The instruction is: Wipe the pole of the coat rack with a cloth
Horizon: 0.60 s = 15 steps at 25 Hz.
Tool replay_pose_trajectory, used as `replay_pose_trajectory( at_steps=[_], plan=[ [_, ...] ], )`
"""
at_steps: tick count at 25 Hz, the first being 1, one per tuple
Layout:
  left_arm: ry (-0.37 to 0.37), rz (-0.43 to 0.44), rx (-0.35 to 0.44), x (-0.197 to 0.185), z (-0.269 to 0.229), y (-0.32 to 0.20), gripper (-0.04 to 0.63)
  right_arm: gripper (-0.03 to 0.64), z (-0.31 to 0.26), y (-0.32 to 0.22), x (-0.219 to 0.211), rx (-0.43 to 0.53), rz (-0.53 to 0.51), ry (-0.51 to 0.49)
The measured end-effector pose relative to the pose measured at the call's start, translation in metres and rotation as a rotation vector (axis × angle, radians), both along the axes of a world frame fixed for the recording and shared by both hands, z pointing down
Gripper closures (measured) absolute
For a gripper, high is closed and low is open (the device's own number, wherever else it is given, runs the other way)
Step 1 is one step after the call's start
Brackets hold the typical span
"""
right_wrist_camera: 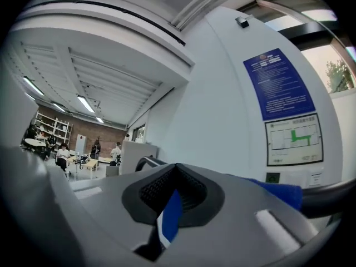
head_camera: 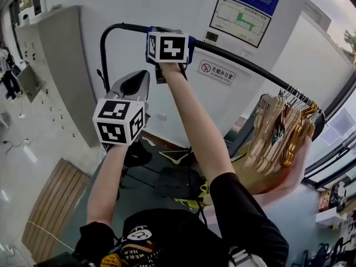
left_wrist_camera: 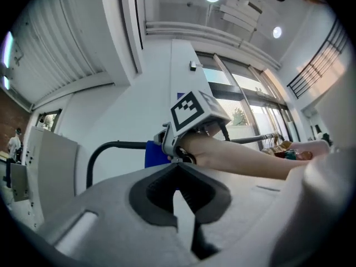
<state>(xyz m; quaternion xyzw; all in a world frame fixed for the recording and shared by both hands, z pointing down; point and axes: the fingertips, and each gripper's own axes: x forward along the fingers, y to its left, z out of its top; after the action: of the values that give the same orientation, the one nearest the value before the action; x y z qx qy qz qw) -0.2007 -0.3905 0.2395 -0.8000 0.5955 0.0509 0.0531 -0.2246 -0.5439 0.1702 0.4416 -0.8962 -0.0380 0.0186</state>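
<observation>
My right gripper (right_wrist_camera: 168,218) pinches the blue cloth (right_wrist_camera: 281,194) on the black metal coat-rack pole (head_camera: 245,63) at upper centre, its length running down-right from there, while my left gripper (left_wrist_camera: 183,216), pressed together and empty, hangs lower left.

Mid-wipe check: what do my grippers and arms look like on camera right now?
Both the left gripper and right gripper have pale grey moulded bodies with black ribbed pads in a V-shaped recess. Each carries a white cube printed with black square markers. The arms are bare below short black sleeves.
</observation>
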Motion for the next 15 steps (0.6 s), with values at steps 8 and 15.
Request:
replay_pose_trajectory(
  at_steps=[8, 15],
  plan=[
    [0.008, -0.115, -0.021, -0.049, 0.006, 0.02, 0.592, 0.616, 0.012, -0.004, -0.06, -0.041, -0.079, 0.02],
    [0.001, -0.039, -0.023, -0.011, 0.008, 0.002, 0.593, 0.617, 0.009, 0.007, -0.018, -0.02, -0.083, 0.015]
  ],
)
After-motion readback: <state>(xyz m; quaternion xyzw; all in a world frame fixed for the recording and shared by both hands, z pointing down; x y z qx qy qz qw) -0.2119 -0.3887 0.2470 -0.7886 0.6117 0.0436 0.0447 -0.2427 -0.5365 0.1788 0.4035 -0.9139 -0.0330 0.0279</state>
